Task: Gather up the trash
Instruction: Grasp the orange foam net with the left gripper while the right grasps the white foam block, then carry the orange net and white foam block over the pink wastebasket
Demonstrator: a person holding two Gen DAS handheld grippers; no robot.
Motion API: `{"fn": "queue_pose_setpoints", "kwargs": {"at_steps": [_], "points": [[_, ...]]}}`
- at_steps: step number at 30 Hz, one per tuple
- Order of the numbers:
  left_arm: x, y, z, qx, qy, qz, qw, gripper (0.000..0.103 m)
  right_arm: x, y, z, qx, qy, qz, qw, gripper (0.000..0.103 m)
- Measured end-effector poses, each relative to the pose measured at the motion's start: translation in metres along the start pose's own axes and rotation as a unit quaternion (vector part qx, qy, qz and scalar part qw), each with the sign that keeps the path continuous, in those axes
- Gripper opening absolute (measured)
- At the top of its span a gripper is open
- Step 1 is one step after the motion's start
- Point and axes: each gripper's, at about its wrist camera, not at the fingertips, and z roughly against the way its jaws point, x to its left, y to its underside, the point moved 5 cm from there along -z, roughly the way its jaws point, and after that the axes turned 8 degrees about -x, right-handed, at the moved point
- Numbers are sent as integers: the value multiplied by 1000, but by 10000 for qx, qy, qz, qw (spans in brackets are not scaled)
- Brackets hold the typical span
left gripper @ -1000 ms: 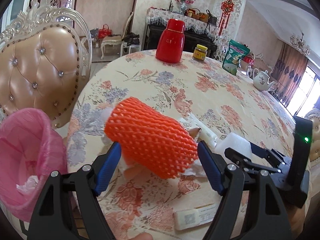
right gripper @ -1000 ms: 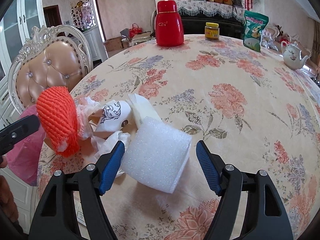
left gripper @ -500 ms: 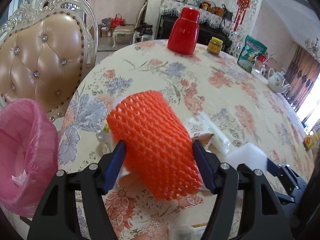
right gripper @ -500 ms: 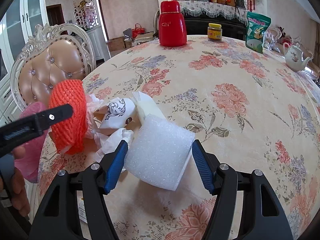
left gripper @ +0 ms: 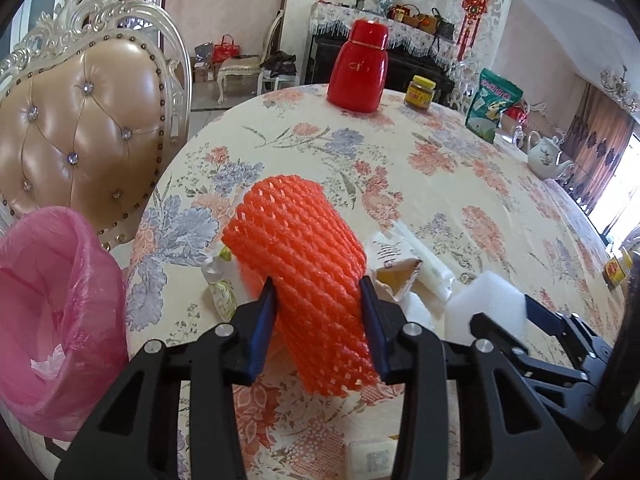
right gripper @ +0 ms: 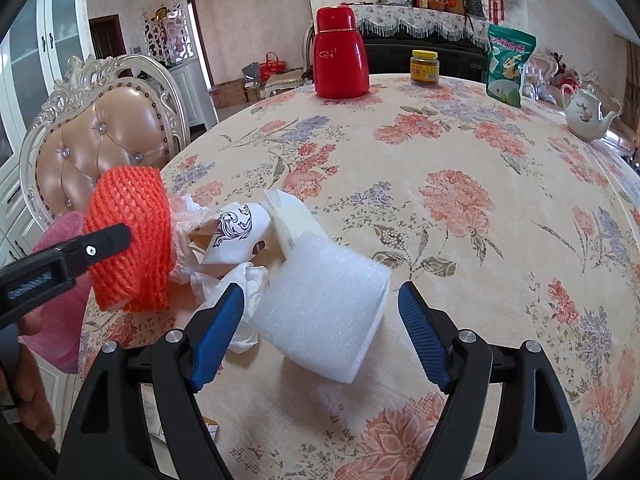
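Observation:
My left gripper [left gripper: 318, 322] is shut on an orange foam fruit net [left gripper: 304, 264], squeezing it and holding it upright over the table's near edge; it also shows in the right wrist view [right gripper: 130, 240]. My right gripper [right gripper: 320, 332] is open around a white foam sleeve [right gripper: 324, 308] lying on the table, the jaws not touching it. Between them lies a pile of crumpled paper and wrappers [right gripper: 230, 240]. A bin with a pink bag [left gripper: 52, 312] stands left of the table.
A tufted chair [left gripper: 80, 128] stands behind the bin. A red thermos [right gripper: 340, 54], yellow-lidded jar [right gripper: 425, 66], green snack bag [right gripper: 508, 66] and teapot [right gripper: 586, 114] stand at the table's far side. A small card [left gripper: 370, 460] lies at the near edge.
My left gripper has closed on the orange net, squeezed it narrower and tipped it upright. My right gripper has stayed open around the white foam sleeve.

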Motion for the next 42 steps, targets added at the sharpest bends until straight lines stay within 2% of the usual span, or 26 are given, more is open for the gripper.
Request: {"fn": "queue_pose_setpoints", "kwargs": {"at_steps": [3, 5, 7, 26, 42], "points": [[-3, -2, 10, -103, 83, -39, 9999, 39, -2, 4, -5, 95, 71, 36, 9999, 74], [-3, -4, 19, -189, 144, -50, 9997, 39, -4, 7, -9, 172, 75, 19, 9998, 64], [-4, -6, 25, -260, 172, -68, 9995, 39, -6, 8, -8, 165, 55, -6, 9998, 61], [27, -17, 88, -808, 161, 13, 9966, 39, -2, -28, 54, -522, 8, 72, 9986, 60], [82, -20, 121, -1080, -72, 299, 9937, 39, 36, -48, 77, -772, -236, 277, 9964, 60]]}}
